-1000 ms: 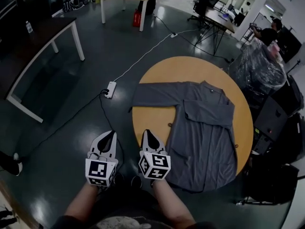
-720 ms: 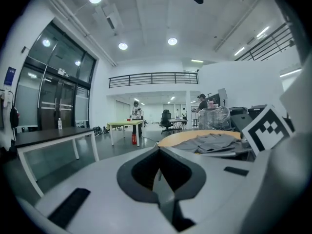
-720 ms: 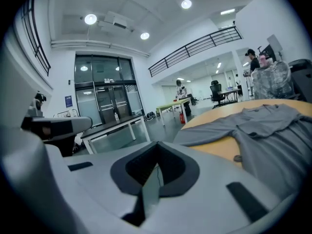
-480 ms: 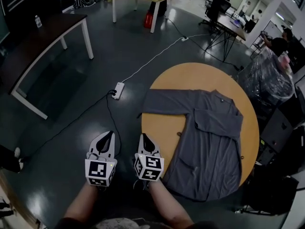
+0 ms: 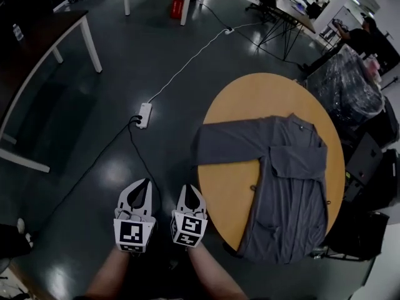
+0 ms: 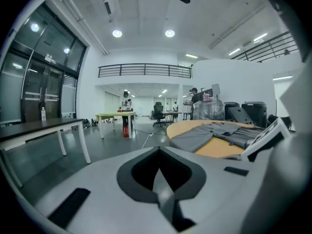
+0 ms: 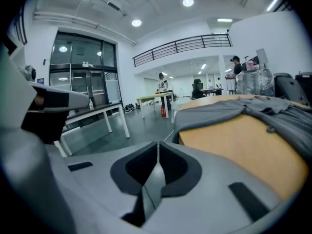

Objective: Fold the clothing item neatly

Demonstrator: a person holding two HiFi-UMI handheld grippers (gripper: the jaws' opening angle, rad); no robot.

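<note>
A round table (image 5: 247, 108) with a smooth tan top fills the right middle of the head view, standing on a dark, glossy floor (image 5: 87, 167). At the upper left stands a dark table (image 5: 31, 39) on white legs. Left of the round table a white power strip (image 5: 144, 115) lies on the floor, and a white cable (image 5: 187, 60) runs from it toward the top of the frame. At the upper right, just beside the round table, sits a bundle (image 5: 344, 86) wrapped in clear, crinkled plastic.

The shirt (image 5: 294, 186) is soft grey cloth, spread flat on the right half of the round table. One sleeve reaches left past the table's edge, and the hem hangs over the lower rim. Nothing lies between the claws and the table.

At the lower left of the head view, the left claw (image 5: 145, 184) and right claw (image 5: 188, 187) are white plastic with dark pads, each carrying a marker cube. They are held side by side over the floor, left of the table's lower rim and well apart from the shirt. Each gripper view shows its jaws pressed together with nothing between them: left claw (image 6: 158, 151), right claw (image 7: 157, 146).
</note>
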